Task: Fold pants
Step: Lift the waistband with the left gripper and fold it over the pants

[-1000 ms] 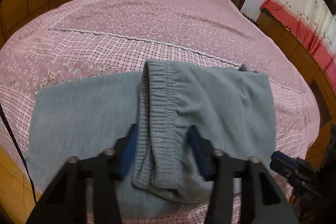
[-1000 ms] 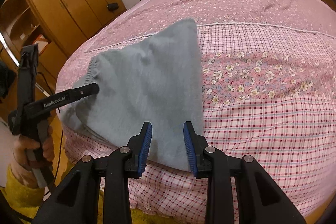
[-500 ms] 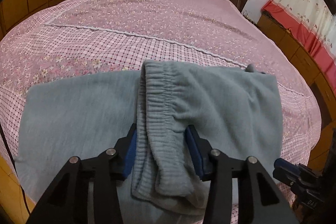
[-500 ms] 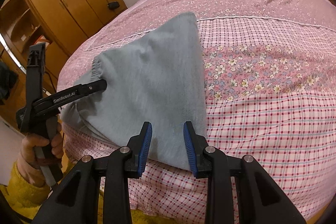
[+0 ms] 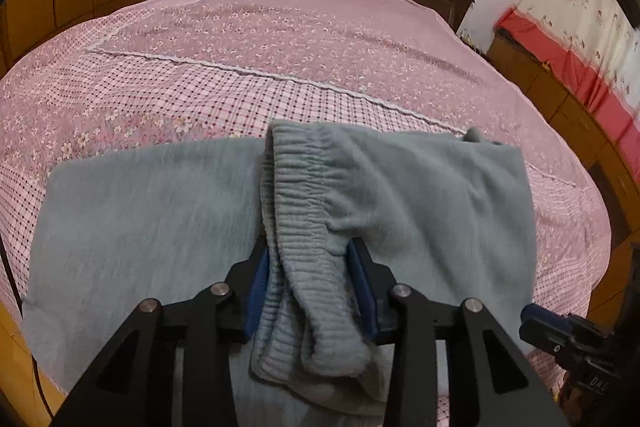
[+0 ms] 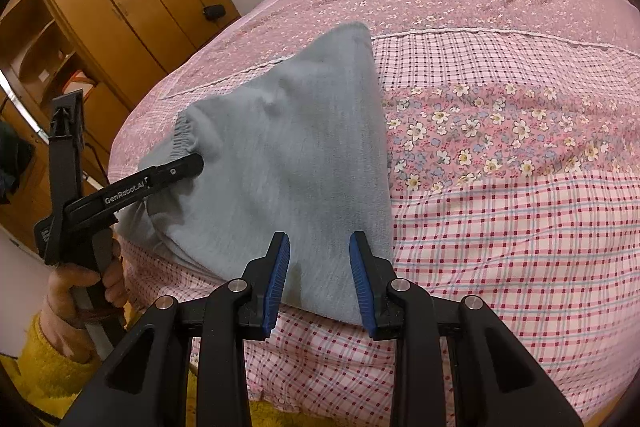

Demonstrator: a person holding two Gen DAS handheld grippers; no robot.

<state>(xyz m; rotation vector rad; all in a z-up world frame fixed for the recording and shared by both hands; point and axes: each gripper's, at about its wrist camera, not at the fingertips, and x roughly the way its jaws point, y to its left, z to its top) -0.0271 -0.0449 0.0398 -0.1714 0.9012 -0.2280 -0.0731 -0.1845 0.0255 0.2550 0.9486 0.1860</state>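
The left gripper (image 5: 310,281) has its jaws closed on the waistband (image 5: 296,211) of the grey pants (image 6: 288,163) on the bed (image 6: 500,211); the right gripper (image 6: 319,279) hovers over the pants' near edge, jaws apart.

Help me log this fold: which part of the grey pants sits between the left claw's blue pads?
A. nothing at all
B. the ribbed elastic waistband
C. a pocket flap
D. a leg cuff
B: in the left wrist view the left claw has its blue pads on either side of the gathered, ribbed waistband of the grey pants.
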